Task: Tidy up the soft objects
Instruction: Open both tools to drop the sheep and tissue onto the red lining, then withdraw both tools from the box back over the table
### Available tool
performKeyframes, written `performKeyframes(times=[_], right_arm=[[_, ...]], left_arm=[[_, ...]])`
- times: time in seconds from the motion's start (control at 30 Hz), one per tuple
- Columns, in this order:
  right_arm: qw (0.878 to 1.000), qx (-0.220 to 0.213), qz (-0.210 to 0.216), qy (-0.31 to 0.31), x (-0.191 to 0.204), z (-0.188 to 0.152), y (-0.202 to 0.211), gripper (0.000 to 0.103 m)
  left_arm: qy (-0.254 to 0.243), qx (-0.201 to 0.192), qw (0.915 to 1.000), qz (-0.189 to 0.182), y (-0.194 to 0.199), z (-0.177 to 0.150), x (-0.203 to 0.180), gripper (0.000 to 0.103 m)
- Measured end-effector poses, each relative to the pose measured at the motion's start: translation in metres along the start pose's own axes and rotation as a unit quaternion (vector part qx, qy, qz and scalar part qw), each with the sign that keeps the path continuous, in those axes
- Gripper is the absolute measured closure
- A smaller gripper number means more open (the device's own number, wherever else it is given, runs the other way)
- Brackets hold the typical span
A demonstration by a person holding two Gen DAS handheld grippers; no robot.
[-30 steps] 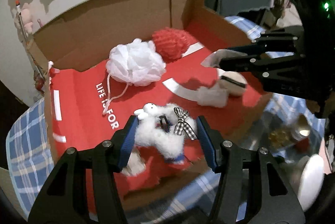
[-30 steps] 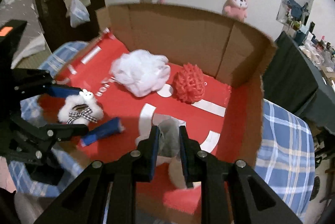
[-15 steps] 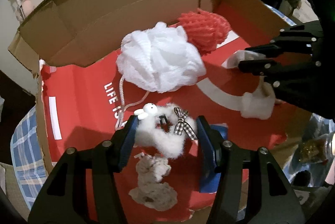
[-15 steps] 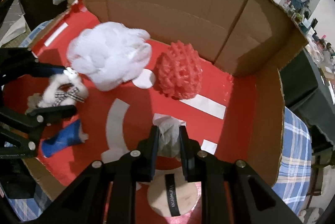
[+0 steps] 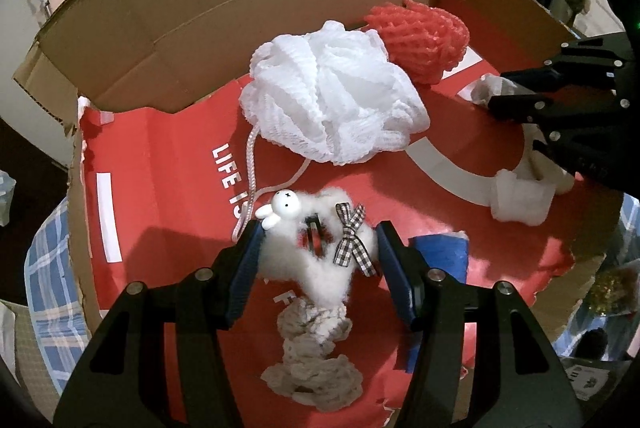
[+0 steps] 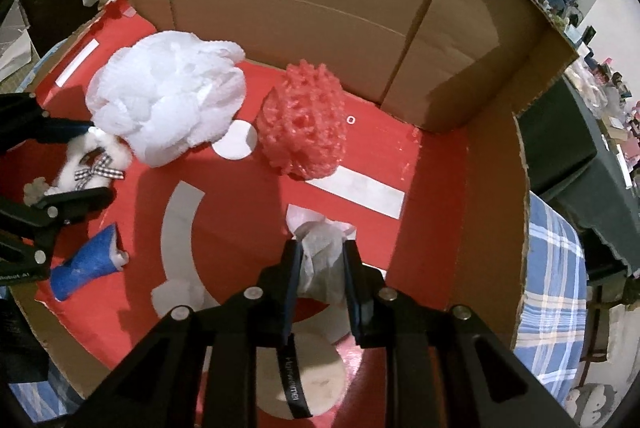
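My left gripper is shut on a fluffy white hair piece with a tiny rabbit and a checked bow. It hangs low over the red floor of a cardboard box, just above a grey scrunchie. In the right wrist view the left gripper shows at the left edge. My right gripper has a crumpled white tissue between its pads, which still touch it as the jaws are opening. Across the box, the right gripper and the tissue also show in the left wrist view.
A white bath pouf and a red mesh pouf lie by the back wall. A blue item, a white fluffy piece and a round beige puff lie near the front. The box sits on blue checked cloth.
Both grippers have sunk lower into the box and tipped downward, each still carrying its load. The grey scrunchie has come into view under the left gripper.
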State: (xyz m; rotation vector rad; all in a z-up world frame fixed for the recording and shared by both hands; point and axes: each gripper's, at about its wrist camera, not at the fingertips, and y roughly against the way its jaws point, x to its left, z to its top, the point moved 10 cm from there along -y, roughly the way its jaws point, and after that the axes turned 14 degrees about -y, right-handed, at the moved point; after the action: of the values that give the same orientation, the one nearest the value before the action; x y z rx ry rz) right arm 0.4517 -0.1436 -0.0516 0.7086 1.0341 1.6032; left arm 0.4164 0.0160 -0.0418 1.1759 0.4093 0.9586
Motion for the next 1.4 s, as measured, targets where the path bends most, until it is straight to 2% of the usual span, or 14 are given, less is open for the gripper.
performKeyframes(times=[0.1, 0.17, 0.23, 0.3, 0.4, 0.47, 0.57, 0.73, 0.8, 0.9, 1.07, 1.27, 1.4], right_arm=[[1.0, 0.002, -0.004, 0.0, -0.01, -0.003, -0.004, 0.069], [1.0, 0.002, -0.004, 0.001, -0.004, 0.0, -0.006, 0.068], [1.0, 0.002, -0.003, 0.0, -0.004, 0.0, -0.003, 0.062], [1.0, -0.003, -0.005, 0.001, -0.005, 0.001, 0.0, 0.051], [1.0, -0.008, -0.002, -0.003, -0.005, 0.002, 0.008, 0.051], [1.0, -0.015, 0.004, -0.005, -0.005, 0.003, 0.018, 0.049], [0.999, -0.033, 0.008, -0.007, -0.002, 0.005, 0.038, 0.041], [0.997, -0.07, 0.025, -0.021, 0.003, 0.004, 0.083, 0.035], [0.995, -0.091, 0.032, -0.027, 0.004, 0.001, 0.104, 0.024], [0.99, -0.128, 0.046, -0.035, 0.012, -0.003, 0.145, 0.015], [0.978, -0.192, 0.066, -0.042, 0.017, -0.025, 0.209, 0.003], [0.964, -0.256, 0.059, -0.027, 0.029, -0.067, 0.268, 0.0], [0.953, -0.295, 0.055, -0.026, 0.039, -0.097, 0.295, 0.0]], left_arm=[[0.001, -0.001, 1.0, 0.0, 0.001, 0.001, 0.0, 0.047], [0.0, -0.003, 1.0, -0.001, 0.001, 0.002, 0.0, 0.046], [-0.002, -0.006, 1.0, 0.001, 0.003, 0.003, 0.001, 0.041], [-0.003, -0.011, 0.9999, 0.003, 0.006, 0.004, 0.001, 0.035], [-0.001, -0.021, 0.9998, 0.0, 0.013, 0.007, -0.001, 0.035], [0.005, -0.03, 0.9995, -0.003, 0.021, 0.01, -0.003, 0.034], [0.012, -0.047, 0.9988, -0.003, 0.039, 0.012, -0.004, 0.028], [0.027, -0.091, 0.9955, -0.003, 0.083, 0.012, -0.009, 0.028], [0.031, -0.111, 0.9934, -0.003, 0.101, 0.011, -0.016, 0.023], [0.034, -0.151, 0.9879, 0.002, 0.131, 0.008, -0.024, 0.017], [0.041, -0.226, 0.9732, 0.002, 0.194, -0.006, -0.048, 0.01], [0.057, -0.293, 0.9544, -0.004, 0.244, -0.026, -0.079, 0.007], [0.062, -0.324, 0.944, 0.008, 0.268, -0.044, -0.095, 0.006]])
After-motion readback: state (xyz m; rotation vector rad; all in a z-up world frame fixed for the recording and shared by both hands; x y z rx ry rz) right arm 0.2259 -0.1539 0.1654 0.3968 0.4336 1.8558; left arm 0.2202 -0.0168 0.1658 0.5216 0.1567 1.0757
